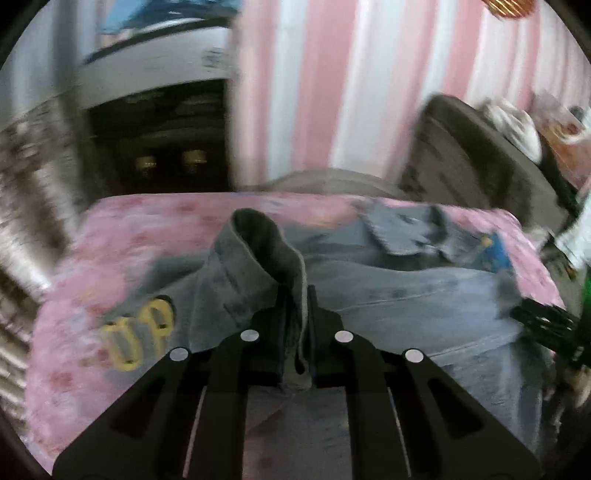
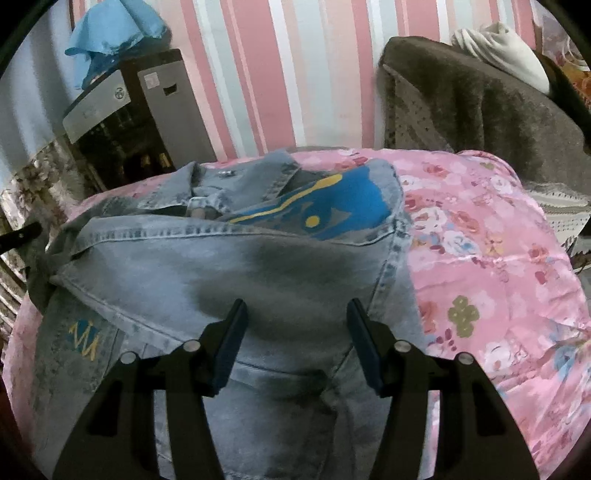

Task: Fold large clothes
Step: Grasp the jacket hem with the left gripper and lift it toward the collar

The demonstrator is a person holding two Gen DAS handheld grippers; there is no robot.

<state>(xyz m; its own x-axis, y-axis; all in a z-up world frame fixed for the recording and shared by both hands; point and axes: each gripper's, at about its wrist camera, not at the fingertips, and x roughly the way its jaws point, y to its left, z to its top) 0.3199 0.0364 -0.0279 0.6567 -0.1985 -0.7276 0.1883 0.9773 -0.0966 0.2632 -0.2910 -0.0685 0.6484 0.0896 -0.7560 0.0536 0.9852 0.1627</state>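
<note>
A light-blue denim jacket (image 2: 207, 258) with blue and yellow prints lies spread on a pink floral bedspread (image 2: 491, 258). My left gripper (image 1: 295, 295) is shut on a fold of the jacket (image 1: 258, 258), a sleeve or edge that stands up in a loop above the bed. The jacket's body (image 1: 406, 291) and collar (image 1: 402, 229) lie beyond it to the right. My right gripper (image 2: 297, 310) is open, its jaws wide apart just above the jacket's middle, holding nothing. The other gripper's black tip shows at the far right of the left wrist view (image 1: 546, 325).
A pink-and-white striped wall (image 2: 280, 74) stands behind the bed. A dark cabinet (image 2: 129, 122) with a blue cloth (image 2: 110, 33) on top is at the left. A brown fuzzy blanket (image 2: 480, 107) covers furniture at the right.
</note>
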